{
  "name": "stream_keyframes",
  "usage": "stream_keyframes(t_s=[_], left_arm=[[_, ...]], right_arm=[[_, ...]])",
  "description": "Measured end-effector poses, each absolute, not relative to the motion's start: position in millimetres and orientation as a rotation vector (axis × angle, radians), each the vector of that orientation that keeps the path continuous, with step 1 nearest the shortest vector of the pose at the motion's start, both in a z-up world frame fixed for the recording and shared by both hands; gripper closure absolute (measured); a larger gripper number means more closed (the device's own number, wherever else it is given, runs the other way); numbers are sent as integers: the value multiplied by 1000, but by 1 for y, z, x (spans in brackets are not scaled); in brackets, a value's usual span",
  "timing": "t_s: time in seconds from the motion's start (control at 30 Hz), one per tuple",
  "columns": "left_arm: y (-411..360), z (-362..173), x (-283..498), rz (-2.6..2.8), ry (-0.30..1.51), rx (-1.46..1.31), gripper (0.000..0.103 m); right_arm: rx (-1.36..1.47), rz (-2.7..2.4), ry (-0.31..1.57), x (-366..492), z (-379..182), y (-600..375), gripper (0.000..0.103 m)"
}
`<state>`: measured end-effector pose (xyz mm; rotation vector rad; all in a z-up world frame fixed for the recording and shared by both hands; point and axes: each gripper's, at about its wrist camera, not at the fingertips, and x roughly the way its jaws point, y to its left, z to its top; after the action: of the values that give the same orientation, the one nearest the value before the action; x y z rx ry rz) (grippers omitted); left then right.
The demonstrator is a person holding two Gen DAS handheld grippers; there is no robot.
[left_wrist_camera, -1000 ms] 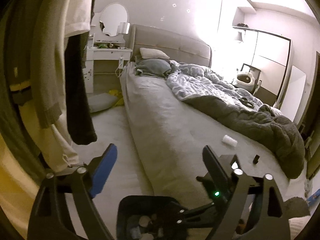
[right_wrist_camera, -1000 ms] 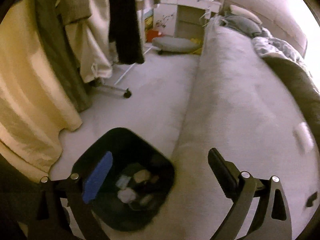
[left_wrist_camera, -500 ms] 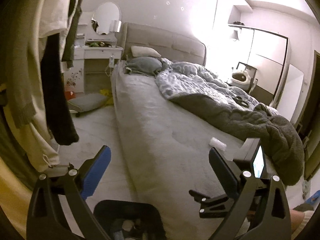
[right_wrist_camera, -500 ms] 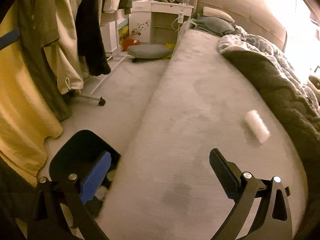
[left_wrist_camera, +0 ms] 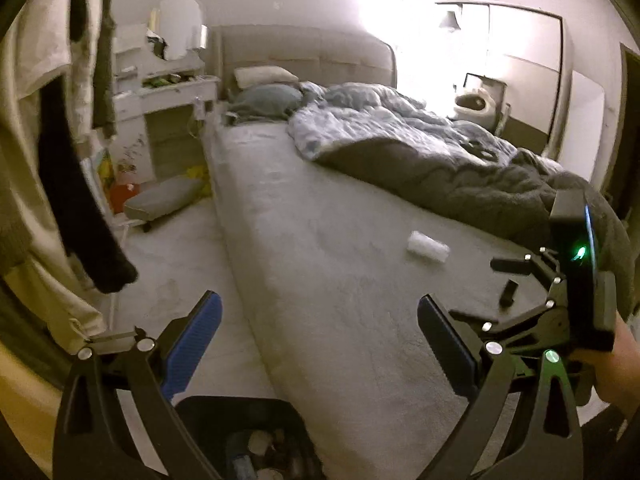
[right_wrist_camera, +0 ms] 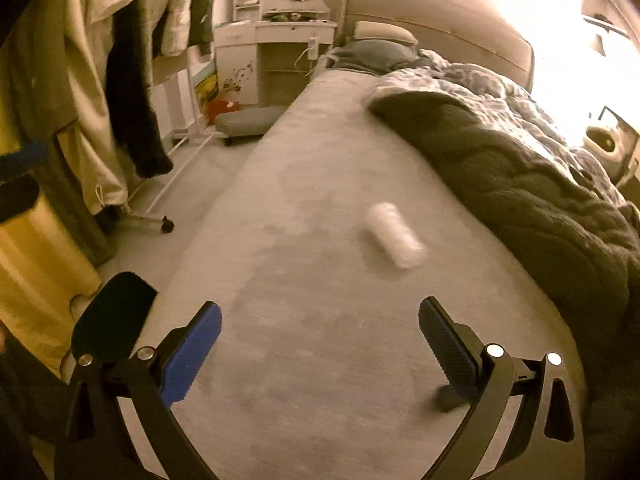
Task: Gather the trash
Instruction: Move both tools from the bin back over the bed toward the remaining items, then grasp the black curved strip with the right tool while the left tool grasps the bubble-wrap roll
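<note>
Cup (right_wrist_camera: 394, 235) lying on bed (right_wrist_camera: 320, 280), blanket (right_wrist_camera: 520, 200) to its right, trash bin (left_wrist_camera: 240, 432) on floor left of bed

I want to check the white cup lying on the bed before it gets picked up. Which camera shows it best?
The left wrist view: the white cup is sharp there, lying on its side on the bed. The right wrist view shows it larger and nearer, ahead of the open right gripper, but smeared by motion blur.
</note>
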<state>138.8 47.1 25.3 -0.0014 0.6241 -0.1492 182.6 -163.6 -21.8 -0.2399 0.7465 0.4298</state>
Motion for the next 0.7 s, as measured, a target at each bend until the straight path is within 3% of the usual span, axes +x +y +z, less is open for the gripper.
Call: stream_keyframes(t_s=[0.7], left_arm=[[-9,5,202,-225,640,13,4]], right_arm=[[-110,380,807,194,-40,-264,3]])
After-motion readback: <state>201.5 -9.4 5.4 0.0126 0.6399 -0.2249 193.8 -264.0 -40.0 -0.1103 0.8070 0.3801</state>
